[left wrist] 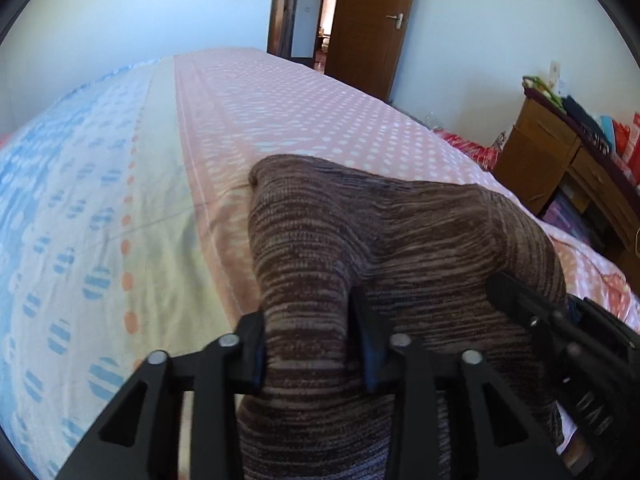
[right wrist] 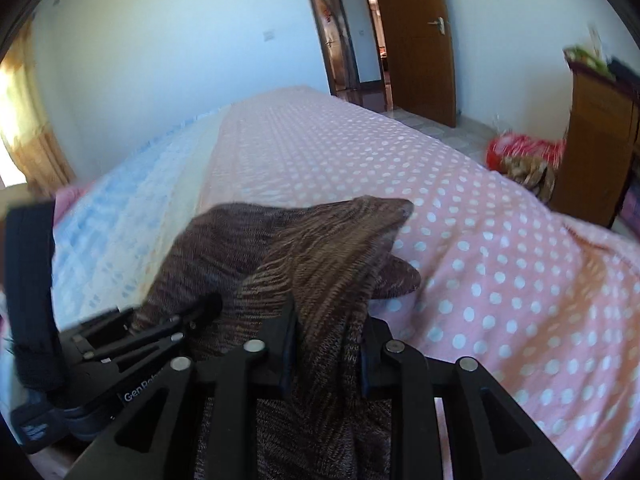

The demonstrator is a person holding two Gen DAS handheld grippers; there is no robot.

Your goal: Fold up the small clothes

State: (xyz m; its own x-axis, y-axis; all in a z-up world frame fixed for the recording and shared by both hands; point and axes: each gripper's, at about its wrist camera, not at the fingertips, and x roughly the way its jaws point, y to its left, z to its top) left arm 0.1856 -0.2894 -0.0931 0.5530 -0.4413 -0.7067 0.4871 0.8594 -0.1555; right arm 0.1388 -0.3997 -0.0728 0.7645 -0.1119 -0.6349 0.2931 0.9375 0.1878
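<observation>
- Brown striped knit garment (left wrist: 400, 240) bunched on the bed (left wrist: 280, 120), over the pink dotted part of the sheet.
- Left claw (left wrist: 308, 344) at the garment's near edge, fingers a little apart with a fold of knit between; clamping cannot be told.
- Right claw (right wrist: 326, 352) beside it, clamped on a bunched fold of the garment.
- Beyond the bed, an open wooden door (left wrist: 368, 20).

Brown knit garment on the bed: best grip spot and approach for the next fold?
Judging from both views, take the brown knit garment at its near edge, one gripper per corner, coming in low from the near side of the bed. The far end tapers to a loose, bunched point, while the near edge is thick enough to pinch.
</observation>
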